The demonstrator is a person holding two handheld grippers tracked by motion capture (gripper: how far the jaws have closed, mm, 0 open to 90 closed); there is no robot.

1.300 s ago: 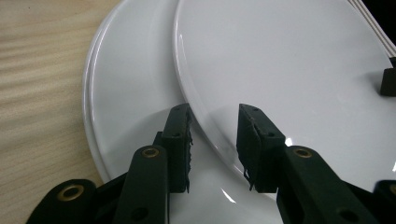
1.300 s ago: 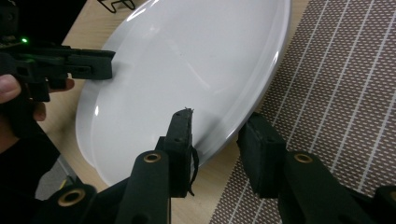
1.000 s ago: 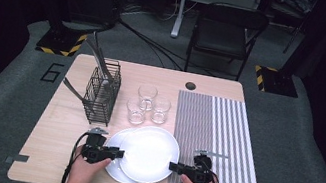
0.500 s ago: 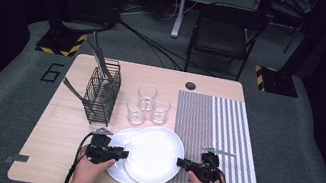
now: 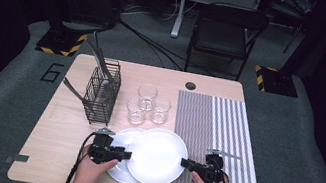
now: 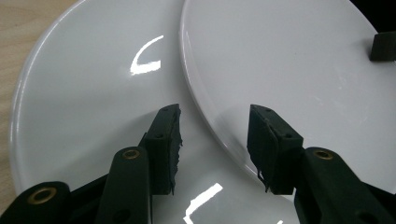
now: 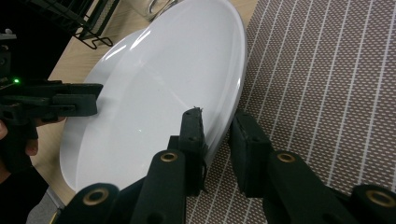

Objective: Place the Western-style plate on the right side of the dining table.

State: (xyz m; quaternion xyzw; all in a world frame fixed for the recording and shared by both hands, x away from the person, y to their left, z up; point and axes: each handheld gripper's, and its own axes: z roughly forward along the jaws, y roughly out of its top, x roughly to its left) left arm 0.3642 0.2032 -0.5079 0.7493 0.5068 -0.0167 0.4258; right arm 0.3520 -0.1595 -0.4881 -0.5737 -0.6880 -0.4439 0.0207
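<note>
Two white plates lie overlapped near the table's front edge. The upper plate (image 5: pixel 157 157) (image 6: pixel 289 60) (image 7: pixel 163 93) rests partly on the lower plate (image 5: pixel 123 138) (image 6: pixel 93 93) and partly over the striped mat (image 5: pixel 217 131). My left gripper (image 5: pixel 127 155) (image 6: pixel 215 135) is open. Its jaws have just been opening, and the upper plate's left rim passes between them untouched. My right gripper (image 5: pixel 185 163) (image 7: pixel 217 135) is shut on the upper plate's right rim, one jaw over the inside and one behind the edge.
A black wire rack (image 5: pixel 102 92) with cutlery stands at the left back. Three clear glasses (image 5: pixel 147 98) cluster just behind the plates. The brown striped mat (image 7: pixel 327 70) covers the table's right part. A chair (image 5: pixel 227 29) stands beyond the table.
The left gripper's jaws have spread apart and let go of the upper plate's rim. The upper plate and the right gripper have shifted slightly to the right.
</note>
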